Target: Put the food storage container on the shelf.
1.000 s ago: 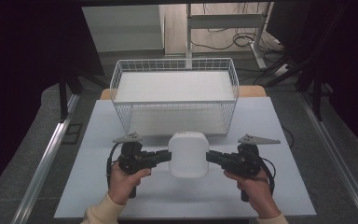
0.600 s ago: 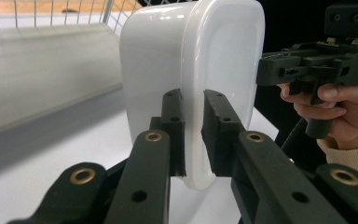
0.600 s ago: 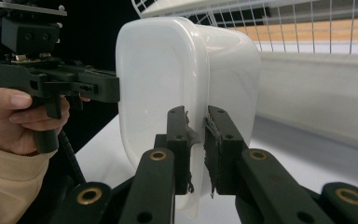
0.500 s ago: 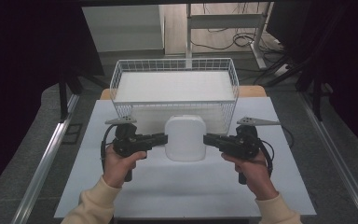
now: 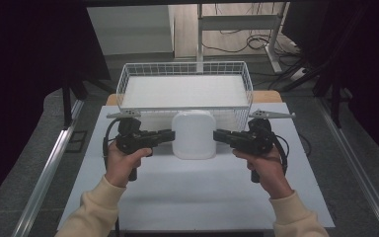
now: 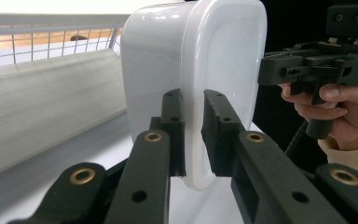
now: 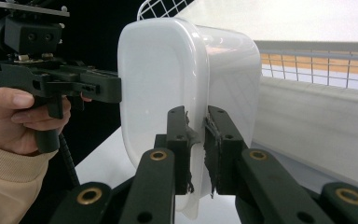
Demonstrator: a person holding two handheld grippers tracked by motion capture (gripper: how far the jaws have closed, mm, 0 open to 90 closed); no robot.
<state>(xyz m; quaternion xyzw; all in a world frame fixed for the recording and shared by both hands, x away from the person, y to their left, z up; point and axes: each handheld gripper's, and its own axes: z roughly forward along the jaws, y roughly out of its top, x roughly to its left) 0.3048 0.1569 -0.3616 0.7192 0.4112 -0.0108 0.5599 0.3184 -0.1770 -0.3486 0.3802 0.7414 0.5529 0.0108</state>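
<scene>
Left tool [image 5: 170, 137]: my jaws pinch the left rim of the white tub [image 5: 194, 134].
Tub: hangs between both tools above the counter [image 5: 187, 192], just before the wire basket [image 5: 126, 79]; its contents I cannot see.
Right tool [image 5: 217, 134]: clamped on the right rim.
Risk: uneven lifting could twist the thin rim out of my grip.
Basket: a white liner, nothing else.

white wire basket [image 5: 185, 69], white table [image 5: 197, 197], floor cables [image 5: 237, 44]
</scene>
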